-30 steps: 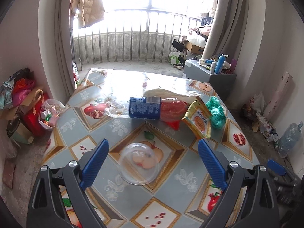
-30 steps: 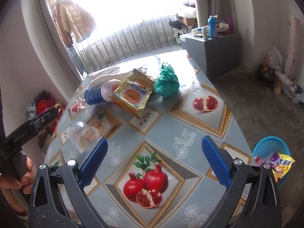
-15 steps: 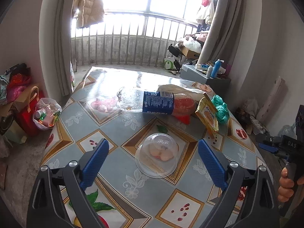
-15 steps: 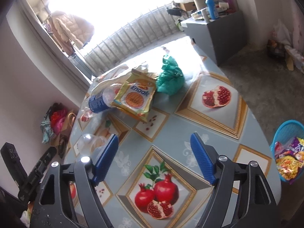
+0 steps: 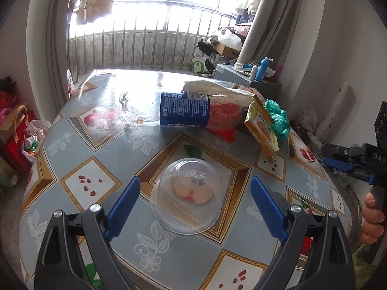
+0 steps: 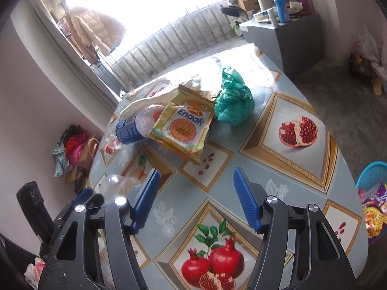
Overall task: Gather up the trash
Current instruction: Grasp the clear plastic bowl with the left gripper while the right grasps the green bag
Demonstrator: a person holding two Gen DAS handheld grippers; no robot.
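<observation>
Daylight floods through the barred balcony window behind your table (image 5: 79, 220), whose glossy fruit-print cloth fills most of both views. By my reading you are early in the job: a blue basket (image 6: 372, 171) on the floor at 3 o'clock in the right view already holds some wrappers, but most trash remains on the table. At 12 o'clock lies the plastic bottle (image 5: 183, 112), the snack packet (image 6: 182, 126) leaning on it, with the crumpled green bag (image 6: 233, 101) at 1 o'clock. Your left tool (image 5: 193, 207) hangs with its jaws wide apart around the overturned clear plastic cup (image 5: 187, 199), not yet pressing it. Your right tool (image 6: 196, 198) is closing on nothing. Bags crowd the floor at 9 o'clock.
</observation>
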